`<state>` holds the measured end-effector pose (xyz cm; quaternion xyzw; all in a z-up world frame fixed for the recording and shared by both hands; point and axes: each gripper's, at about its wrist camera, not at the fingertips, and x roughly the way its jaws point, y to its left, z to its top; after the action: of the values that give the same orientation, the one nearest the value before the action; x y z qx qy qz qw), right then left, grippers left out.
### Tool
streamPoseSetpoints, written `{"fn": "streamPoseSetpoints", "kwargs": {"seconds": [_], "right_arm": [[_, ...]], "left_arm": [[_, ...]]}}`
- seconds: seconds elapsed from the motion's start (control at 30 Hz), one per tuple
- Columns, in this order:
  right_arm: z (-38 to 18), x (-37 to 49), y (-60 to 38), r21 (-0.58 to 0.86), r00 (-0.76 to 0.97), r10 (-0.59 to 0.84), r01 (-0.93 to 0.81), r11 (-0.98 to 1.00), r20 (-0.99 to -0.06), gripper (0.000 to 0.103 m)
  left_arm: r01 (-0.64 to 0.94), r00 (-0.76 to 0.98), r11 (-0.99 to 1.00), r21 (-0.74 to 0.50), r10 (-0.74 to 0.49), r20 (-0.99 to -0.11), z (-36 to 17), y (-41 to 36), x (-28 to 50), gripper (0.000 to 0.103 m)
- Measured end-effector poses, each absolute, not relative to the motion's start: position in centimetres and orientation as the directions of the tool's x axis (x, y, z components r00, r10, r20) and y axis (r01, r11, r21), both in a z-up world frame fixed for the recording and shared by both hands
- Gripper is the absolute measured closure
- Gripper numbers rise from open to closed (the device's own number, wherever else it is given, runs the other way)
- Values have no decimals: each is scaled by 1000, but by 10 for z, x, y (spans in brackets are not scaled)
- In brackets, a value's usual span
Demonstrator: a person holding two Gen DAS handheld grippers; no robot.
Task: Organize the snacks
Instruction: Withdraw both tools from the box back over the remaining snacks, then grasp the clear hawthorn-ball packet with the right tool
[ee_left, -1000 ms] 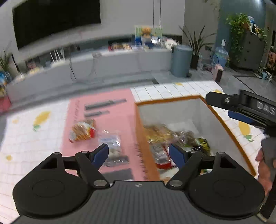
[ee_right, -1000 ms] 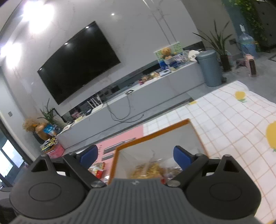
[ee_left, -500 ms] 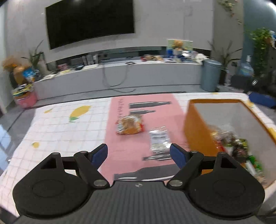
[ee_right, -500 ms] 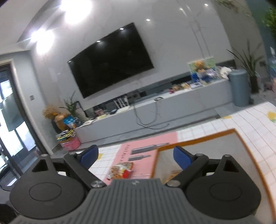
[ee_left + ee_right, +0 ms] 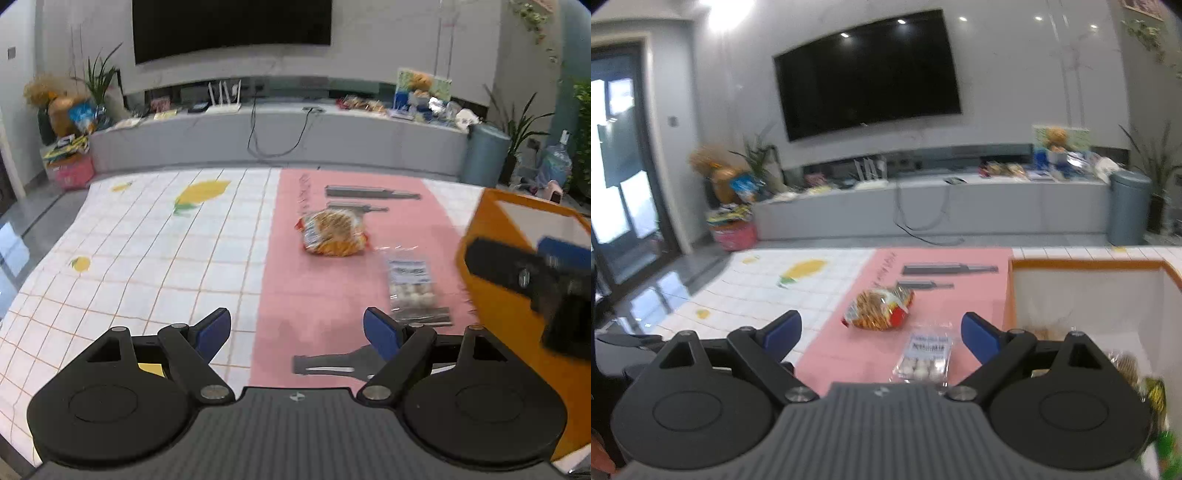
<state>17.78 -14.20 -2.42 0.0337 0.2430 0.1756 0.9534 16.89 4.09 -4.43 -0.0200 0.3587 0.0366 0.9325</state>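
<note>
Left gripper [image 5: 297, 330]: jaws spread wide, nothing between them, hovering over the near edge of the pink mat [image 5: 317, 280].
Right gripper [image 5: 881, 332]: jaws likewise spread wide and empty; seen blurred at the right edge of the left wrist view, in front of the box.
Snacks on the mat: two, close together but apart. One orange-and-red crinkled bag [image 5: 334, 232], farther; one clear packet of small white balls [image 5: 410, 282], nearer and to its right.
Storage box [image 5: 509, 306]: one, orange outside, white inside, at the right of the mat.
Snacks in the box: several packets visible along the near right side [image 5: 1126, 365]; number cannot be told through the blur.
Cloth [image 5: 147, 251]: one white gridded sheet with yellow fruit prints, under and to the left of the mat.
Far background: one wall-mounted television [image 5: 868, 72], one long grey cabinet [image 5: 923, 206], one grey bin [image 5: 1128, 206].
</note>
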Motion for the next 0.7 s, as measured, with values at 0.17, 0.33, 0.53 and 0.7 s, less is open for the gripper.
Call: {"fn": "streamPoseSetpoints", "kwargs": {"seconds": [0.17,0.33,0.53,0.7], "right_arm": [[-54,184,-112,93,815,285,-277,956,-504,12],[-78,201,-97,73,816,224,-219,973,-534,12],[-110,219,-90,66,833,116,-95,993,-540,6],[-125,240,-85,74,845,59,-23,997,-531,6]], "left_arm": [[-174,694,984,27,142,-706,-53,69,184,8],[-187,692,982,27,151,-706,-51,80,191,8],[-158,697,987,-13,102,-710,-46,78,192,8],[-135,715,990,-30,76,-695,-37,78,193,8]]}}
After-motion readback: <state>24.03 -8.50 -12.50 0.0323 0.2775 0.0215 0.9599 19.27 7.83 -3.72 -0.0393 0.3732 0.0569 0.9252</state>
